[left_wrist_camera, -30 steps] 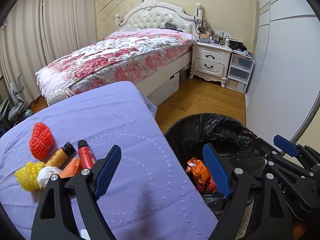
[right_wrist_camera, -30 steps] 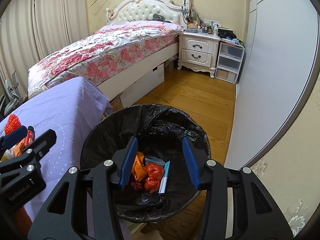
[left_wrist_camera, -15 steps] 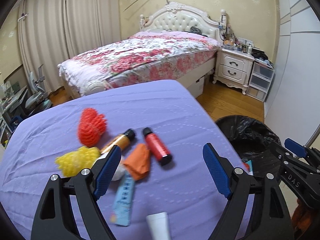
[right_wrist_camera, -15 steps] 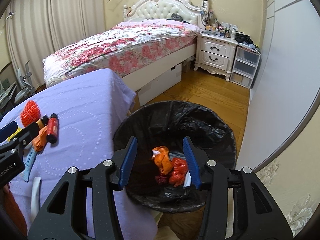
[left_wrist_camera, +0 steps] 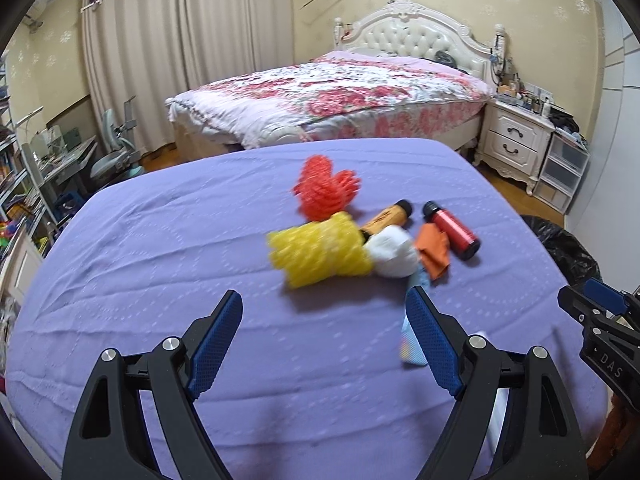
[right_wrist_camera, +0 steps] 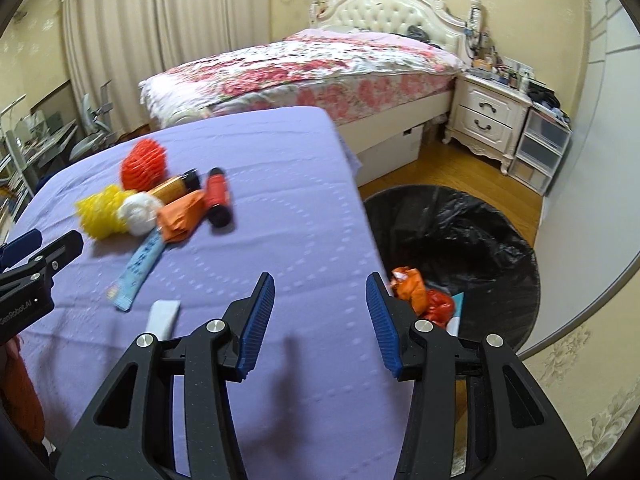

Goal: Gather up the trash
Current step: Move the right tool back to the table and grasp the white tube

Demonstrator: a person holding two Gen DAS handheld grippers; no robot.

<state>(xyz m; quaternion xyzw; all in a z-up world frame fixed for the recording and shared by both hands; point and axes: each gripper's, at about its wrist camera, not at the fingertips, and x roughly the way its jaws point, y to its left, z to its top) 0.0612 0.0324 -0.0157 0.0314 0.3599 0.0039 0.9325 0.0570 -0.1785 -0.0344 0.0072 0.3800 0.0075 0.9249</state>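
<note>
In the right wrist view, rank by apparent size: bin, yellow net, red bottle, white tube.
1. bin, by far
2. yellow net
3. red bottle, close to the net, so unsure
4. white tube, partly hidden by the hand-held gripper

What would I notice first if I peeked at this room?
A bright pile on the purple cloth: a yellow net, a red net behind it and a red bottle to the right. Beside the table a black trash bin holds orange wrappers.
</note>
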